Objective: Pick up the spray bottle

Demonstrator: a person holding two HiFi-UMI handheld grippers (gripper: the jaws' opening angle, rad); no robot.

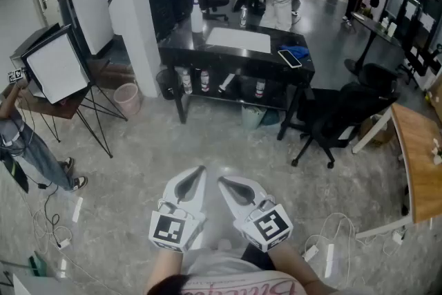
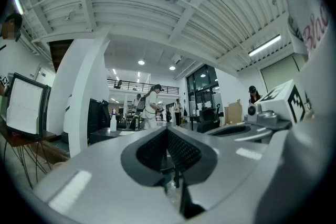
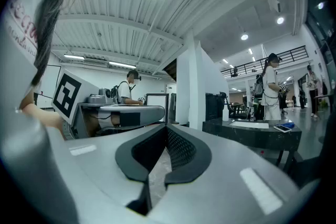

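Observation:
The white spray bottle (image 1: 197, 16) stands on the left end of a black table (image 1: 235, 52) across the room, far from both grippers. It shows small in the left gripper view (image 2: 113, 122) and in the right gripper view (image 3: 226, 112). My left gripper (image 1: 199, 173) and right gripper (image 1: 225, 182) are side by side close to my body, pointing level toward the table. Both are shut with nothing between the jaws; the closed tips show in the left gripper view (image 2: 167, 131) and the right gripper view (image 3: 167, 129).
On the table lie a white sheet (image 1: 238, 39), a phone (image 1: 289, 58) and a blue cloth (image 1: 298, 50); bottles stand on its lower shelf. A black office chair (image 1: 345, 114) and a wooden desk (image 1: 421, 148) stand right. A softbox on a stand (image 1: 55, 69) and a pink bin (image 1: 128, 97) are left. People stand behind.

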